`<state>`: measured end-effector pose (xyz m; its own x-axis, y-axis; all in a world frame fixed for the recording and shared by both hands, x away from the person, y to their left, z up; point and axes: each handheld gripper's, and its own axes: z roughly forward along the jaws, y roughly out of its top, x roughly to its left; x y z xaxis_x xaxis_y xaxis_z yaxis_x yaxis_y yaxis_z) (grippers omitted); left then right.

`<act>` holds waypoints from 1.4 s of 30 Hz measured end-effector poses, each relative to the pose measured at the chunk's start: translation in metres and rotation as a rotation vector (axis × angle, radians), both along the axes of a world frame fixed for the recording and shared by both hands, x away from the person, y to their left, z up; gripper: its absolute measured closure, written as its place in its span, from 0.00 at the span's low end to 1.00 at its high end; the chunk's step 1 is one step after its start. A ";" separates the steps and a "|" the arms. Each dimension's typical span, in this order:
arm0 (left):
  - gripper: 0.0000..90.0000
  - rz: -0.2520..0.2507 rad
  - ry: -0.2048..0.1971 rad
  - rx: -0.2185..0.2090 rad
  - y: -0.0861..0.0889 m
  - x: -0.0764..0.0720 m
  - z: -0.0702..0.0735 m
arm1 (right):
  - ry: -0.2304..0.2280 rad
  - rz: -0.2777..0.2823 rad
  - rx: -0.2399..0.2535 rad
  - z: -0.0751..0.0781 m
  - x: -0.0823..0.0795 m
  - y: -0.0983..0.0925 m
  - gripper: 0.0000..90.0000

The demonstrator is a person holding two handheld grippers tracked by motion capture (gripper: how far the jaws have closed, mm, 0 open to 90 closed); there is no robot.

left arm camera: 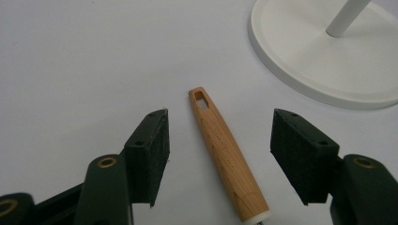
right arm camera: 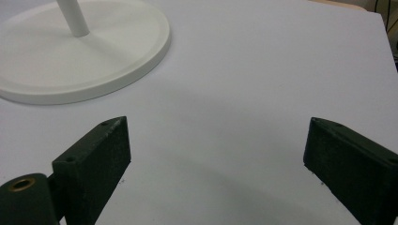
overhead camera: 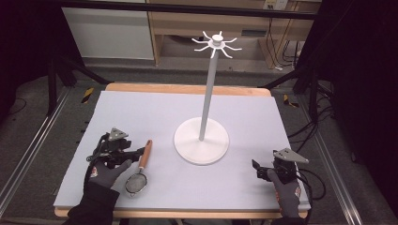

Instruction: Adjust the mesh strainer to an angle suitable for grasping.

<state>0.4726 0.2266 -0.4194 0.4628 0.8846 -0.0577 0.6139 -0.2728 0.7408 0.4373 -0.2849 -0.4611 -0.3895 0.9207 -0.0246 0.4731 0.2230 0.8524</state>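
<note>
1. At the lower left of the high view, the left hand [overhead camera: 104,172] wore a grey glove with a small red and white mark at the cuff, above a black sleeve [overhead camera: 94,207].
2. The left hand-held gripper [overhead camera: 139,151] was black, topped by a grey three-cornered plate.
3. In the left gripper view its fingers [left arm camera: 149,154] were dark blocks with small screw holes and brass-coloured pivot rings.
4. At the lower right of the high view, the right hand [overhead camera: 285,186] wore a matching grey glove.
5. The right hand-held gripper [overhead camera: 257,169] was black, carried a grey plate and trailed a black cable.
</note>
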 end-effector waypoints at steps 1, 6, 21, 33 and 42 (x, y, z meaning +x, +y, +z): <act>0.42 -0.001 0.003 0.002 -0.002 0.001 -0.001 | 0.001 0.000 0.000 0.000 0.000 0.000 0.09; 0.43 -0.016 0.020 0.025 -0.010 0.007 -0.007 | 0.002 0.000 -0.001 0.000 0.000 0.000 0.09; 0.46 -0.019 0.091 0.084 -0.020 0.017 -0.023 | 0.019 0.006 -0.002 -0.002 0.001 0.001 0.09; 0.50 -0.011 0.151 0.125 -0.025 0.019 -0.040 | 0.025 0.014 -0.002 -0.002 0.001 0.002 0.09; 0.59 -0.005 0.178 0.124 -0.026 0.019 -0.043 | 0.027 0.013 -0.005 -0.003 0.002 0.002 0.09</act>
